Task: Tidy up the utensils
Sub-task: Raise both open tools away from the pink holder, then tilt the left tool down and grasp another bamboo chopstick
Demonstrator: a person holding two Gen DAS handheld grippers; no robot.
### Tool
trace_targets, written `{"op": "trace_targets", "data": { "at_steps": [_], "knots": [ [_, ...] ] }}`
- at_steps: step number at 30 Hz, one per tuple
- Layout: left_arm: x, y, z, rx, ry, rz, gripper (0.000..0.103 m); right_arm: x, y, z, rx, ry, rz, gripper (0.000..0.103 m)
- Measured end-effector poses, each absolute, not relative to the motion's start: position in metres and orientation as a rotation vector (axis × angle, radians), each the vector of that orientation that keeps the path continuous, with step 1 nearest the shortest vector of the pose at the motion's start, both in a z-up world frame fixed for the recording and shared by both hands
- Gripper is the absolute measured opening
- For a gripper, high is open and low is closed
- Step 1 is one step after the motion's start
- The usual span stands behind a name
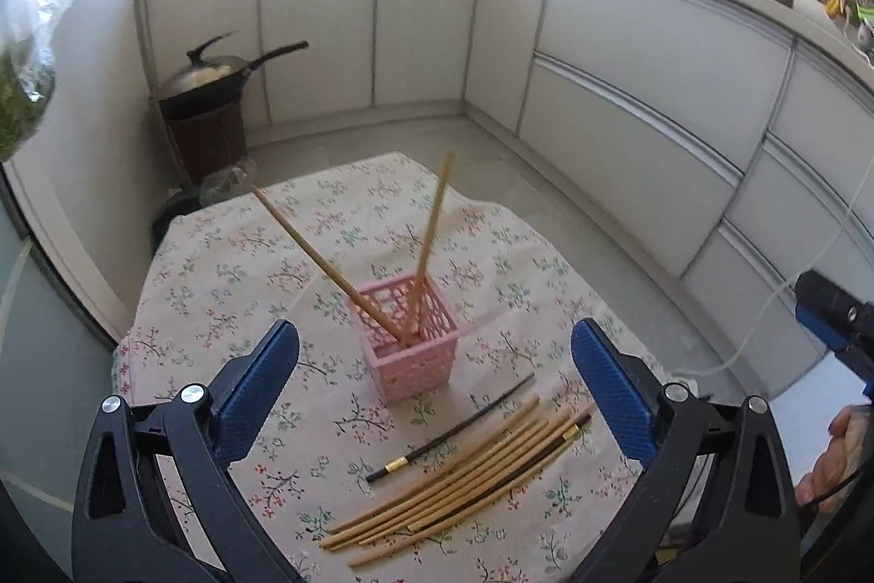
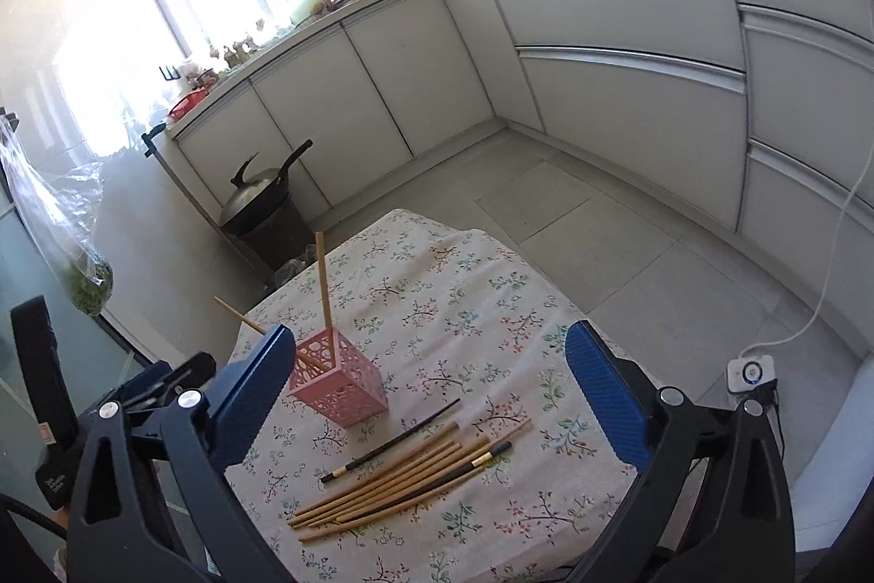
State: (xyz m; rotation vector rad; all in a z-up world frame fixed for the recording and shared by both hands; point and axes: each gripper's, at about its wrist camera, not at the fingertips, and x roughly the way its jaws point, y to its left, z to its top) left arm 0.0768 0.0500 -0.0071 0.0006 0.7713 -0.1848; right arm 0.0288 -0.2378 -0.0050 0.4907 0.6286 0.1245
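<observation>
While both grippers hang with fingers spread wide and nothing between them, the left gripper (image 1: 435, 389) and right gripper (image 2: 430, 392) look down on a floral tablecloth (image 1: 229, 277). One pink square lattice plastic holder (image 1: 409, 337) stands there upright, holding two light bamboo chopsticks (image 1: 431, 239) that lean apart. Near its front lies a loose bundle of bamboo chopsticks (image 1: 464, 479), too overlapped to count, with two dark, gold-banded chopsticks (image 1: 453, 435).
</observation>
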Motion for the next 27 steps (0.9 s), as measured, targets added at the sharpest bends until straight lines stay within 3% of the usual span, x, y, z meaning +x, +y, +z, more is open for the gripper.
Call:
{"op": "trace_targets", "data": {
  "at_steps": [11,16,27],
  "knots": [
    [0.073,-0.052,-0.114,0.258,1.182,-0.758,0.096,0.002,-0.305,-0.023,0.683,0.669,0.075,0.096],
    [0.048,-0.079,-0.149,0.497,1.213,-0.996,0.096,0.001,-0.316,-0.031,0.722,0.688,0.082,0.096],
    [0.086,-0.085,-0.179,0.403,1.309,-0.980,0.096,0.015,-0.327,-0.061,0.840,0.823,0.133,0.096]
  ]
}}
